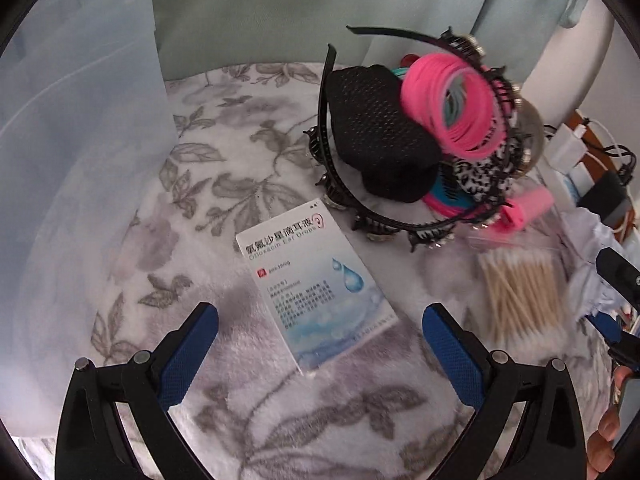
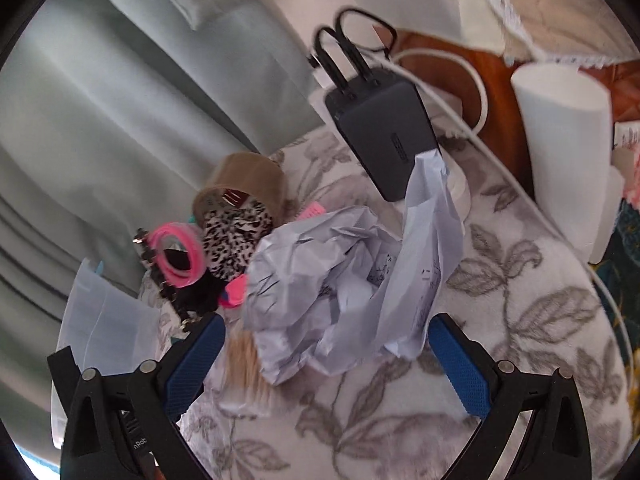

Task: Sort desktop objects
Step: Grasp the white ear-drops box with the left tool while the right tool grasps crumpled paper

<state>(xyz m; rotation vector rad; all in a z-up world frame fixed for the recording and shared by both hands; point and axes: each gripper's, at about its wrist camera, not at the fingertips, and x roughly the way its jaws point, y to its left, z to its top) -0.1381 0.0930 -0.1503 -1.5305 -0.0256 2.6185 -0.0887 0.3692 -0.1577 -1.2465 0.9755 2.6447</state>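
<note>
On the soft flowery cloth [image 1: 224, 184], between the wide-spread fingers of the left gripper [image 1: 320, 344], a flat ear drops box [image 1: 314, 280], surely light and stiff, best pinched across its long edges; right gripper [image 2: 326, 360] wide too, over crumpled paper [image 2: 340, 280].

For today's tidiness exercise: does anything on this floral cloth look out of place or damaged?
Yes. A crumpled pale-blue sheet of printed paper lies balled up between the open right gripper fingers, resting against a dark-grey power bank. It looks like rubbish among usable items.
</note>
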